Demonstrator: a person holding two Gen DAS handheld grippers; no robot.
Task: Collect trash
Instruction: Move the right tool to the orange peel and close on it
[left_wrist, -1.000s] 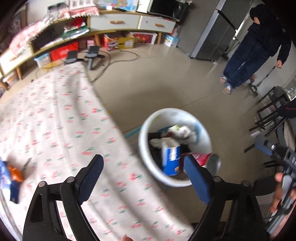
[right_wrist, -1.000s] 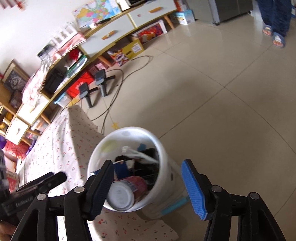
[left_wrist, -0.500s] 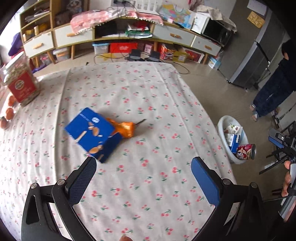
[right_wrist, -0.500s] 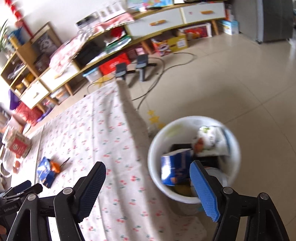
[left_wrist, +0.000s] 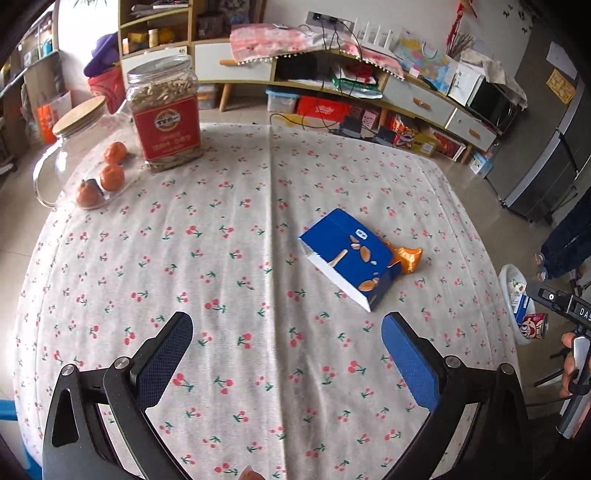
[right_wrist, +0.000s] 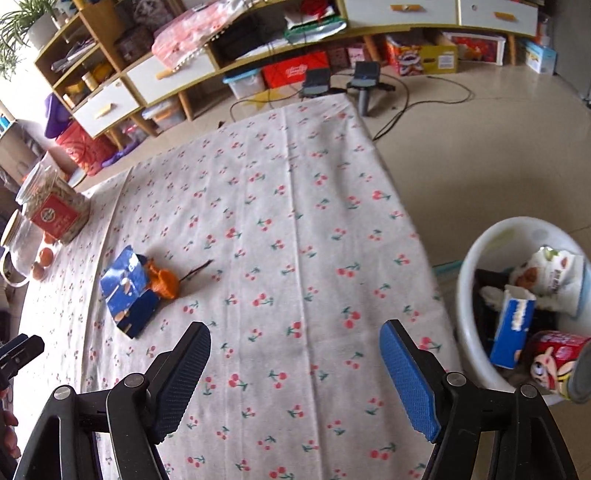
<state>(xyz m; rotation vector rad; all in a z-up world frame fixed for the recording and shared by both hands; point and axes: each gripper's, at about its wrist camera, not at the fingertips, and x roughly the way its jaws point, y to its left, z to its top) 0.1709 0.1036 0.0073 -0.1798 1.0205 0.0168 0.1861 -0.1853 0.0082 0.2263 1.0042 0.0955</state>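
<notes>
Two grippers hang wide open and empty above the near edge of the table: the left gripper (left_wrist: 286, 345) and the right gripper (right_wrist: 295, 363), each with blue textured pads.

Much of the job looks done. The white bin (right_wrist: 476, 258) on the floor, right of the table, already holds a red can (right_wrist: 550, 360), a blue carton (right_wrist: 511, 334) and a crumpled white wrapper (right_wrist: 550, 275).

What seems left lies mid-table on the cherry-print cloth (left_wrist: 229, 258): a flattened blue box (left_wrist: 351, 258) of glossy card, with a crinkled orange wrapper (left_wrist: 406, 256) touching its far right side.

Farther off at the far left stand a square clear jar (left_wrist: 166, 114) with a red label, a glass jug (left_wrist: 70, 155) and three tangerines (left_wrist: 110, 177), likely not trash.
</notes>
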